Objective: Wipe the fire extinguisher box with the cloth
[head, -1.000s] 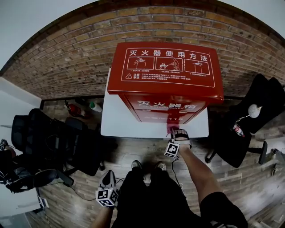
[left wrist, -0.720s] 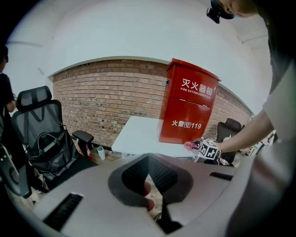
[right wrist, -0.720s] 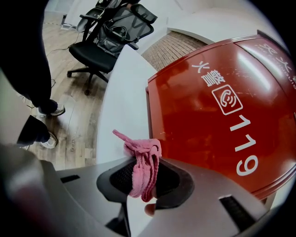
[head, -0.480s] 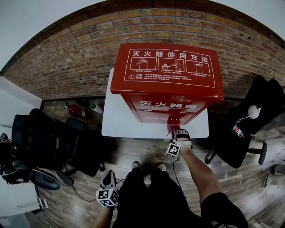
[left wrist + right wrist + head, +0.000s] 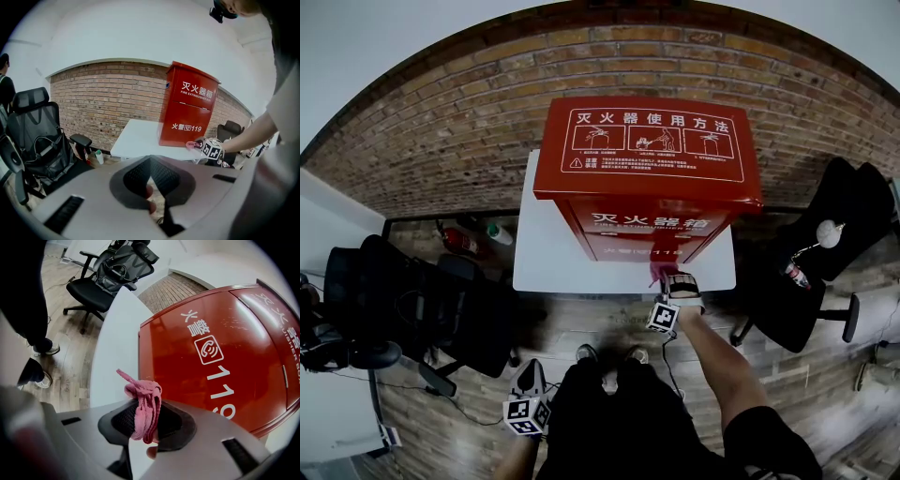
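right hand-held gripper (image 5: 144, 422) pinches cloth (image 5: 143, 397) beside fire extinguisher box (image 5: 211, 357).

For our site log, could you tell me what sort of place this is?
Likely an office: black mesh office chairs, a white rectangular table by a brick wall, and a red metal fire extinguisher box on it.

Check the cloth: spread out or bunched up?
Bunched: the pink cloth sits wadded between the closed jaws of the right gripper.
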`<control>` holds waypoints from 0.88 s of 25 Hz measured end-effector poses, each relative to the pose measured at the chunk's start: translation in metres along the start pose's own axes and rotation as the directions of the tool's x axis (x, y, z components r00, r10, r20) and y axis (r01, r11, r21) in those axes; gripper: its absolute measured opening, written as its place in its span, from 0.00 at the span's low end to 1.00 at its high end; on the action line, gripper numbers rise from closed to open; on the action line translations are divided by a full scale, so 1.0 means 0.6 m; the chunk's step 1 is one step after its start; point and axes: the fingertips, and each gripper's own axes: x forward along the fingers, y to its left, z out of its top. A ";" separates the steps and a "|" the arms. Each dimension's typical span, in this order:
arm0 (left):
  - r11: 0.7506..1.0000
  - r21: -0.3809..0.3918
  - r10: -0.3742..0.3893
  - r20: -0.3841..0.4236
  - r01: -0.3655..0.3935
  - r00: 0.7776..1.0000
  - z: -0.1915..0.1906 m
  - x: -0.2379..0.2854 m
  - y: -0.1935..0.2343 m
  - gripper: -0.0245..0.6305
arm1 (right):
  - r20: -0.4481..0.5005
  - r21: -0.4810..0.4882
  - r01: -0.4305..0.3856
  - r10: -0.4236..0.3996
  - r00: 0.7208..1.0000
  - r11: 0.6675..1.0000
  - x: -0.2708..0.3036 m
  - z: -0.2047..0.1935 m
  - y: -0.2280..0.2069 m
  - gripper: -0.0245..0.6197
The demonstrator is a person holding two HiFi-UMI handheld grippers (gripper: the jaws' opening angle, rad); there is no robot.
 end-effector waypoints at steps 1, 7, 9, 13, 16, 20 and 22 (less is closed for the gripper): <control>1.000 0.000 -0.004 0.004 0.004 1.000 0.002 0.001 0.000 0.07 | 0.002 0.004 0.004 -0.004 1.000 1.000 0.000 0.001 -0.002 0.19; 1.000 0.008 -0.024 0.008 0.024 1.000 0.007 0.002 -0.001 0.07 | -0.002 0.010 0.016 -0.016 1.000 1.000 -0.012 0.002 -0.018 0.19; 0.999 0.012 -0.030 0.011 0.029 1.000 0.011 0.003 0.000 0.07 | -0.003 0.011 0.016 -0.016 1.000 1.000 -0.015 0.002 -0.020 0.19; 0.999 0.021 -0.041 0.016 0.041 0.999 0.020 0.003 0.002 0.07 | -0.010 -0.001 0.030 -0.030 0.999 1.000 -0.021 0.003 -0.032 0.19; 0.998 0.027 -0.050 0.016 0.049 0.999 0.023 0.001 0.003 0.07 | -0.017 -0.004 0.040 -0.040 0.999 0.999 -0.026 0.002 -0.038 0.19; 0.997 0.031 -0.066 0.018 0.065 0.998 0.032 0.002 0.003 0.07 | -0.016 0.005 0.046 -0.046 0.999 0.999 -0.037 0.003 -0.050 0.19; 0.997 0.034 -0.075 0.019 0.075 0.997 0.036 0.004 0.003 0.07 | -0.013 0.002 0.056 -0.056 0.998 0.998 -0.043 0.005 -0.060 0.19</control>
